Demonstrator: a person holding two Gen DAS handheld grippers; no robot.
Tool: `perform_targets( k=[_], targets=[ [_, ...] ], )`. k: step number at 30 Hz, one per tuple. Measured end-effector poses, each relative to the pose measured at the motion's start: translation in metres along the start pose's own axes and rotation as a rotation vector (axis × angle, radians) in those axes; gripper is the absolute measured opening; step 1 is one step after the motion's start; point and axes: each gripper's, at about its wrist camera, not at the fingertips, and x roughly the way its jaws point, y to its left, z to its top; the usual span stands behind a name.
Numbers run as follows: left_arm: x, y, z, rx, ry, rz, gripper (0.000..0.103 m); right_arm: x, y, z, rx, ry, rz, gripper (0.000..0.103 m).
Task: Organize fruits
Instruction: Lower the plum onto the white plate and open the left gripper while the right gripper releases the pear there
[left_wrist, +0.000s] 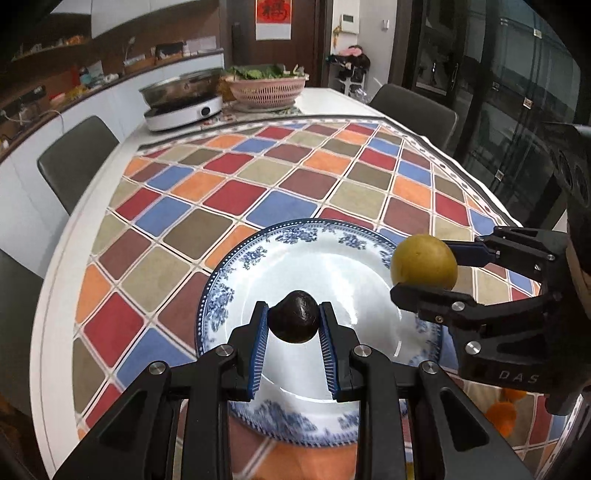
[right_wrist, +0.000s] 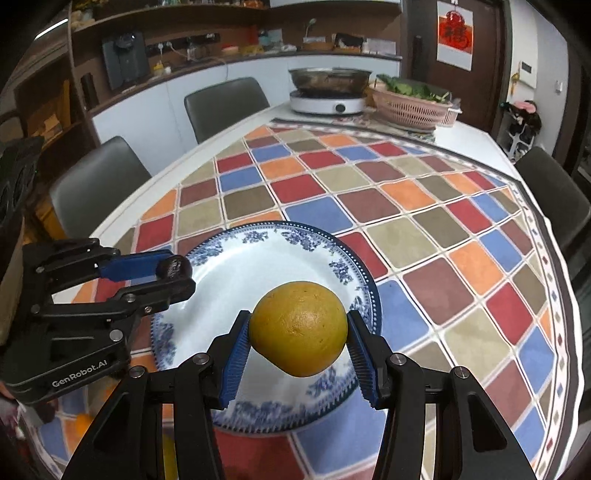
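Held over a blue-and-white plate (left_wrist: 236, 266): a small dark fruit (left_wrist: 293, 322), pinched between the blue pads of the left tool (left_wrist: 293, 325), narrow and clamped tight on it. Beside it, toward the plate's right edge: a round yellow fruit (left_wrist: 424, 263), gripped by the right tool (left_wrist: 424, 264), wider, pads pressed on both sides. From the right wrist view: the yellow fruit (right_wrist: 298, 328) large in the foreground between the right tool's (right_wrist: 298, 332) ridged blue pads, above the near part of the plate (right_wrist: 221, 269); the left tool (right_wrist: 173, 271) at the left, carrying the dark fruit (right_wrist: 174, 266) above the plate's left rim. Neither fruit touching the plate. Under the plate: a checked cloth (left_wrist: 229, 177) in red, blue, orange, tan and brown squares, spread over a white table (left_wrist: 44, 295). At the far end of the table: a white cooker (left_wrist: 184, 110) with a steel pot (left_wrist: 181, 86) on top, and just beside it a pink basket (left_wrist: 266, 90) of green leaves. Grey chairs (left_wrist: 77, 158) along the table's sides. Orange fruit (left_wrist: 500, 415), blurred, on the cloth near the right tool's body. Red paper sign (right_wrist: 454, 31) on the back wall.
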Motion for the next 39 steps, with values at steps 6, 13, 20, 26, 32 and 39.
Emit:
perform_targets(
  k=[6, 13, 20, 26, 32, 39],
  targets=[
    [0.026, 0.011, 0.01, -0.005, 0.049, -0.02, 0.027, 0.032, -0.004, 0.015, -0.013, 0.055, 0.013, 0.052],
    [0.052, 0.02, 0.018, -0.021, 0.103, -0.04, 0.028, 0.058, -0.008, 0.03, -0.032, 0.092, 0.015, 0.052],
    [0.055, 0.024, 0.024, -0.028, 0.102, -0.02, 0.037, 0.07, -0.016, 0.034, -0.016, 0.109, 0.017, 0.052],
    [0.034, 0.023, 0.022, -0.034, 0.079, 0.013, 0.042, 0.051, -0.014, 0.038, -0.013, 0.052, 0.004, 0.059],
    [-0.009, 0.014, 0.011, -0.04, 0.018, 0.021, 0.044, 0.019, -0.011, 0.031, 0.006, 0.0, -0.025, 0.059],
    [-0.07, -0.006, -0.004, -0.025, -0.101, 0.059, 0.055, -0.034, 0.008, 0.011, 0.009, -0.083, -0.021, 0.059]
  ],
)
